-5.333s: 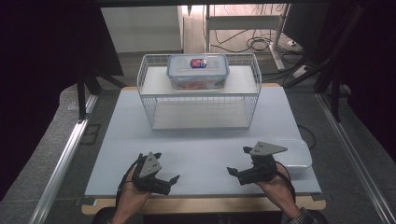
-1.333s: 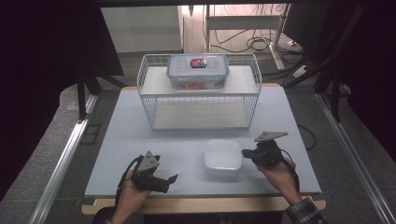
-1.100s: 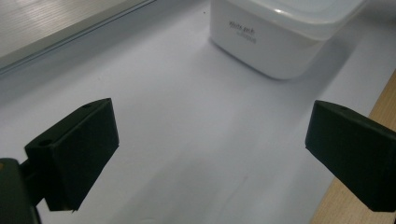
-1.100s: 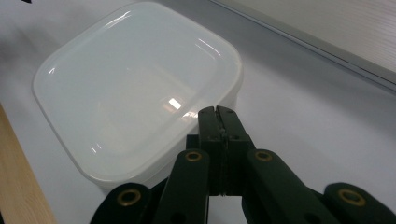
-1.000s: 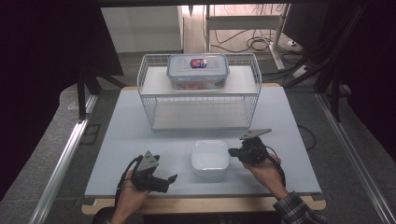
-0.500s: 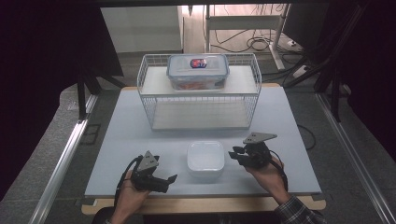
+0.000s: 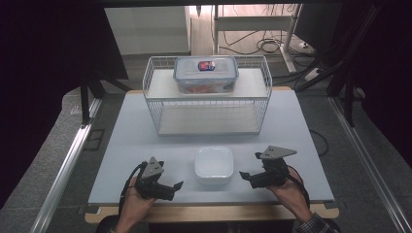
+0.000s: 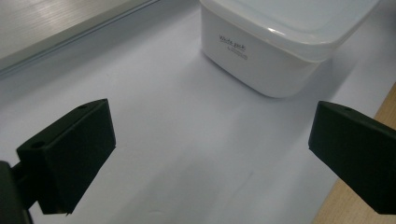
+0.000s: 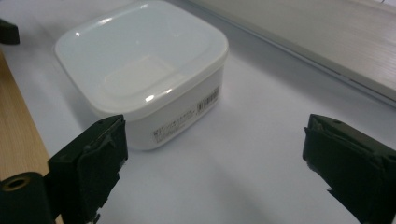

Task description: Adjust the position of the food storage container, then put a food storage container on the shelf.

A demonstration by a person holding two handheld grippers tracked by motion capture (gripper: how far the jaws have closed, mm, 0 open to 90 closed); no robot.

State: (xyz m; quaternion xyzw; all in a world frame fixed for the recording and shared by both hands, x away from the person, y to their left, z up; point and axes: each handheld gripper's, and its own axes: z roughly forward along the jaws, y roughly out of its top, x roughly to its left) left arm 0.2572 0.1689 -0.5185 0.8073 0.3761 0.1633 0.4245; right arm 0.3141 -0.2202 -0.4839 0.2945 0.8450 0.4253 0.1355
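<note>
A white square container [image 7: 214, 164] with a fitted lid sits near the front middle of the white tabletop [image 7: 126, 141]. My left gripper [image 7: 171, 187] rests open to its left, jaws pointing toward it, a short gap away. My right gripper [image 7: 248, 179] is open to its right, jaws also aimed at it and apart from it. The left gripper view has the container [image 8: 275, 42] ahead and to the right of my open left gripper [image 8: 210, 154]. In the right gripper view the container [image 9: 140, 79] stands ahead and left of my open right gripper [image 9: 215, 163], close to the left jaw.
A white wire rack [image 7: 155, 114] stands at the back middle of the table. On its top shelf lies a clear lidded box [image 7: 206, 74] with a red and blue label. The wooden table edge [image 7: 209, 211] runs along the front. Cables lie on the floor behind.
The white container went from the table's right edge to the front middle with the right gripper beside it. That gripper has since drawn back rightward. The left gripper stayed put.
</note>
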